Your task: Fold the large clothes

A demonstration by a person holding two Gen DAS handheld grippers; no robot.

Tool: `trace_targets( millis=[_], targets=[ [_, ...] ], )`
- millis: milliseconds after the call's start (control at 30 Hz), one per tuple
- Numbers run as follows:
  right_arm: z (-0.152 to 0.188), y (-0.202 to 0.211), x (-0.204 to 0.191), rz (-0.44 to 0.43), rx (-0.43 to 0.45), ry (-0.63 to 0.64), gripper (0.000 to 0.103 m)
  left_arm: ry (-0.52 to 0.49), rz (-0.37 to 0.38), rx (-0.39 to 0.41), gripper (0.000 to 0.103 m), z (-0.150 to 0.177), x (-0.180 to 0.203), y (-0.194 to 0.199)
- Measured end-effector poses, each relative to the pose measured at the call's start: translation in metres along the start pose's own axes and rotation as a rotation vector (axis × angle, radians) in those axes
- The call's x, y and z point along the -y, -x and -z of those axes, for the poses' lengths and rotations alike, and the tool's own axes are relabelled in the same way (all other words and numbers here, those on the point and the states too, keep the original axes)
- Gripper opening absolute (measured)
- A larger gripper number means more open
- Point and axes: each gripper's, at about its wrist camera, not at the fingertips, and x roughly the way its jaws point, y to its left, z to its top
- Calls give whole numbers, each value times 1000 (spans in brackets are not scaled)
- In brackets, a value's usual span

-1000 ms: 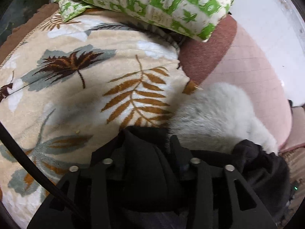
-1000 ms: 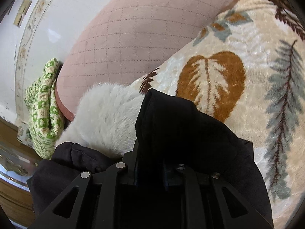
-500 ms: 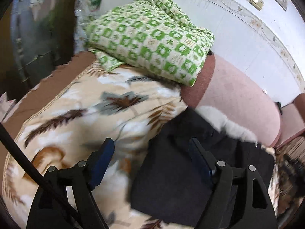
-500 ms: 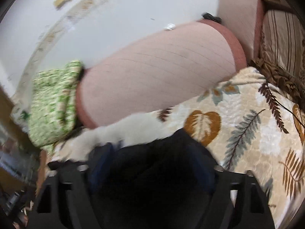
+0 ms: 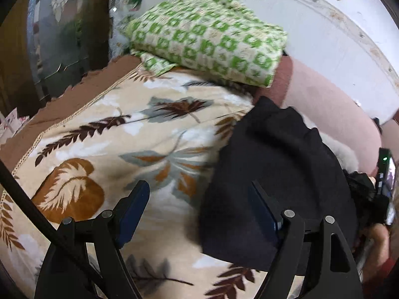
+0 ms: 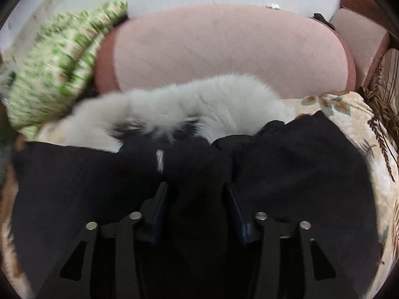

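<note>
A black coat (image 5: 276,174) with a white fur collar (image 6: 189,104) lies folded on the leaf-print blanket (image 5: 129,134). My left gripper (image 5: 199,199) is open and empty, hovering over the coat's left edge, its right finger above the black fabric. In the right wrist view the coat (image 6: 299,164) fills the lower half, the collar at its far edge. My right gripper (image 6: 197,194) is open above the middle of the coat, holding nothing.
A green-and-white checked folded quilt (image 5: 209,35) sits at the head of the bed, also in the right wrist view (image 6: 54,59). A pink bolster cushion (image 6: 224,49) lies behind the collar against the white wall (image 5: 336,37). A dark wardrobe (image 5: 49,37) stands left.
Both grippers let go of the black coat, opened and drew back and up. The coat now lies flat on the blanket with the fur collar at the far side.
</note>
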Motion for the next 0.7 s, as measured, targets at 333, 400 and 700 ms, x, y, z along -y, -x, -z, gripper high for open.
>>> trace_targets(
  millis=[333,400,700],
  targets=[
    [-10,8,-29,173,31,136,58,92,15,-51,79,-3,-22,-4],
    [-14,50,-31,103,138,100,57,83,9,-34,79,-4,-22,1],
    [4,79,-142,-267,84,243,29,115,-18,-21,79,-12,-38,6]
  ],
)
